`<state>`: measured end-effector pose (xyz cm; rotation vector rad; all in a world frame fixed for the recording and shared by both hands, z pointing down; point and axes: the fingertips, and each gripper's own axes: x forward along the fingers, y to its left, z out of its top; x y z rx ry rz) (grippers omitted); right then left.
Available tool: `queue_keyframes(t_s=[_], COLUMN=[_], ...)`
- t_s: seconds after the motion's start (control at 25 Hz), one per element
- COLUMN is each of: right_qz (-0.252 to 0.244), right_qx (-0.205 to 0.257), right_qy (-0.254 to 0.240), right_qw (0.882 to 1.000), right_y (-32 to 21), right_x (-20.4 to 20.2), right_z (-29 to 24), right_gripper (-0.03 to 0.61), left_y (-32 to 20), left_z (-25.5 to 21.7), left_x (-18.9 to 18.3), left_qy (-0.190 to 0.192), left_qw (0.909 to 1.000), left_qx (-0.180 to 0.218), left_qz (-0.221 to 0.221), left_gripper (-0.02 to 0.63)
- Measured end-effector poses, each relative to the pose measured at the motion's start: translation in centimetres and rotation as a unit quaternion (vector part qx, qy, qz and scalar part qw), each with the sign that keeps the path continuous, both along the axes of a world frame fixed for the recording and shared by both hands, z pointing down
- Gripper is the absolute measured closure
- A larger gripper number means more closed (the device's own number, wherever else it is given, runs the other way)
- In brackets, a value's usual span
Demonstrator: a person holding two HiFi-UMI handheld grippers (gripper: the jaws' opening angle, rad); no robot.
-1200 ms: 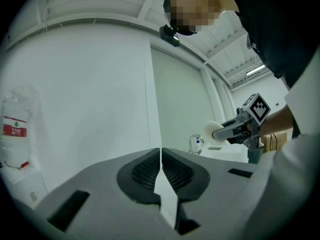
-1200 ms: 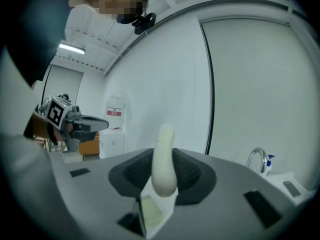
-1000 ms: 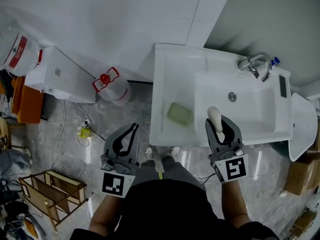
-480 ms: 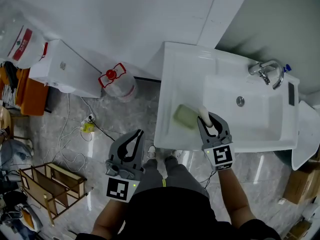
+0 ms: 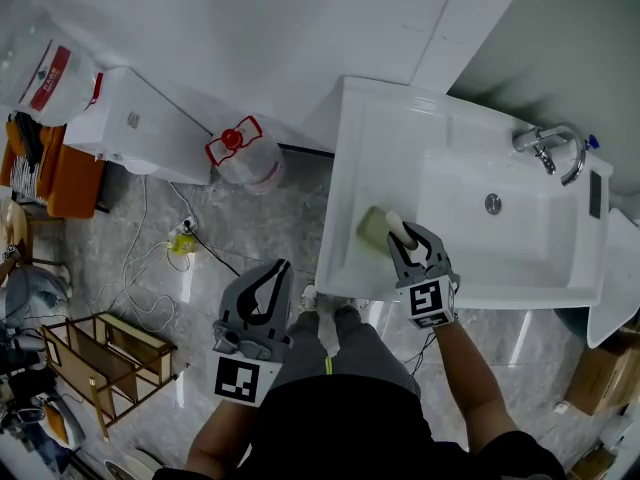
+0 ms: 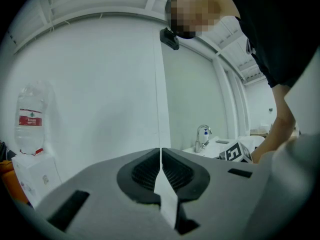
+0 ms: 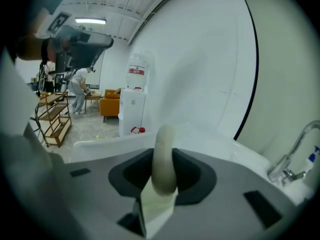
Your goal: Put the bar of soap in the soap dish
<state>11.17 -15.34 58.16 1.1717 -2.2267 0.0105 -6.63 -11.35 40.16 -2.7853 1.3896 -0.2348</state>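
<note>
The fingers point(image 7: 102, 184) of your right gripper point(image 5: 408, 236) are closed on the bar of soap point(image 7: 163, 154), and nothing else is between them. The pale bar stands on its narrow edge, and about half of it sticks out in front of the fingertips. In the head view the bar is at the right edge of the green soap dish point(image 5: 371, 228), which lies on the flat ledge point(image 5: 385, 138) of the white washbasin point(image 5: 345, 273), to the left of the bowl point(image 5: 520, 238). I cannot tell from these views if the soap already touches the dish or is only above it.

For this step, I think you should first bring the soap over the middle of the dish, not over its edge. Then lean the gripper so that a broad face of the bar looks down, because a bar set on its narrow edge will probably fall over and may slide into the bowl. Open the fingers only when the bar rests in the dish, and open them slowly, since soap is slippery. The dish looks light and the ledge is smooth, so do not push it sideways.

Your left gripper point(image 5: 266, 286) is over the floor point(image 5: 270, 228), well apart from the basin, with its fingers point(image 6: 100, 194) together on nothing. It is free to hold the dish if it starts to slide.
</note>
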Motion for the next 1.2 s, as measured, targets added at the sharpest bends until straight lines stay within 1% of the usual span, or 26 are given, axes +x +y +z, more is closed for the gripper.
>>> queue_keyframes(t_s=[0.32, 0.48, 0.68, 0.84, 0.96, 1.2], right_qz=[-0.025, -0.043, -0.071, -0.090, -0.097, -0.103], right_qx=[-0.003, -0.006, -0.008, -0.002, -0.002, -0.014], right_qy=[0.036, 0.063, 0.121, 0.155, 0.173, 0.192], right_qw=[0.999, 0.997, 0.990, 0.984, 0.980, 0.976], right_y=[-0.6, -0.7, -0.7, -1.2, -1.5, -1.2], right_x=[-1.4, -2.1, -2.3, -2.2, -1.9, -1.3], right_z=[2.0, 3.0, 4.6, 5.1, 5.4, 6.3], right_gripper=[0.456, 0.456, 0.456, 0.456, 0.456, 0.456], left_y=[0.4, 0.5, 0.6, 0.4, 0.2, -0.1], left_z=[0.6, 0.8, 1.1, 1.1, 1.0, 1.4], left_x=[-0.7, -0.9, -1.7, -2.0, -1.9, -1.9], left_qy=[-0.005, 0.002, -0.004, -0.006, -0.003, -0.002], left_qw=[0.9999, 0.9998, 0.9997, 0.9997, 0.9997, 0.9996], left_qx=[-0.007, -0.010, -0.015, -0.014, -0.015, -0.020], left_qz=[-0.005, -0.014, -0.018, -0.020, -0.019, -0.018], left_gripper=[0.584, 0.584, 0.584, 0.584, 0.584, 0.584])
